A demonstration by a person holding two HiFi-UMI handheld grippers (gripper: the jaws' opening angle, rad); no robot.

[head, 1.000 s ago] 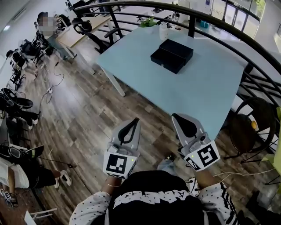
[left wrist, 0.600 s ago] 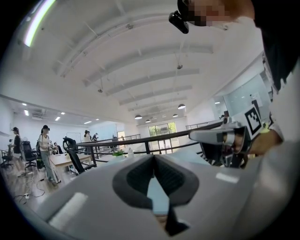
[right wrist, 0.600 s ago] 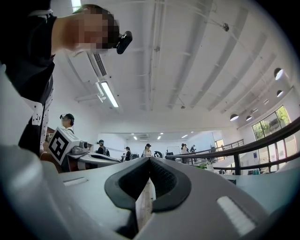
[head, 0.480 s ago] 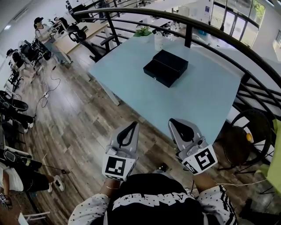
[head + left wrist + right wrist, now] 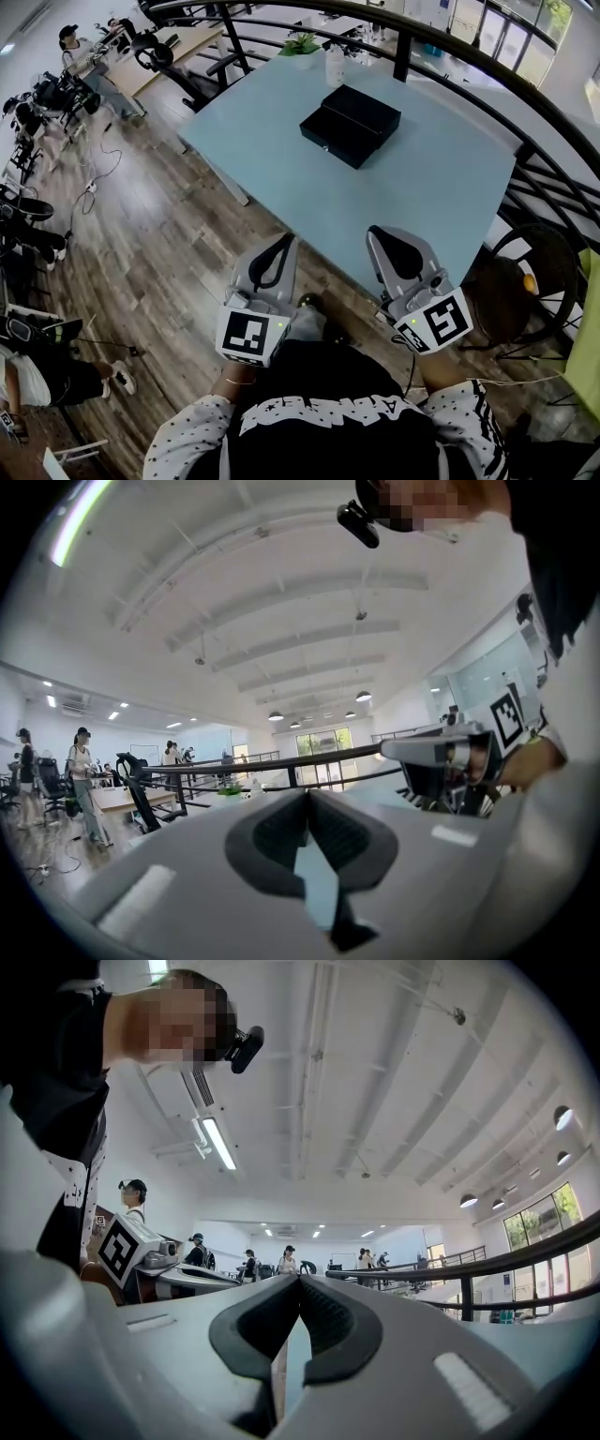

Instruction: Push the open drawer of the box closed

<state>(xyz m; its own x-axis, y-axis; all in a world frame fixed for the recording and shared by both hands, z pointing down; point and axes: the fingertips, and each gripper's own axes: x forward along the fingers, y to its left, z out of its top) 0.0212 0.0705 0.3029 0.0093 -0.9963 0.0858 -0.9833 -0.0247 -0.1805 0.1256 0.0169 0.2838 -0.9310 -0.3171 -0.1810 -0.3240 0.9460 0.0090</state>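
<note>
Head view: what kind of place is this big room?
Probably an open office or workshop on an upper floor. There is a pale blue table with a black box, a black railing beside it, and people at a desk across the wooden floor.

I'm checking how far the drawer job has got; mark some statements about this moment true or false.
1. The black box sits on the light blue table. True.
2. The left gripper touches the box. False: it is held near the person's body, well short of the box.
3. The left gripper and the right gripper both have their jaws together, with nothing between them. True.
4. The drawer is fully shut. False: it juts out of the box.
</note>
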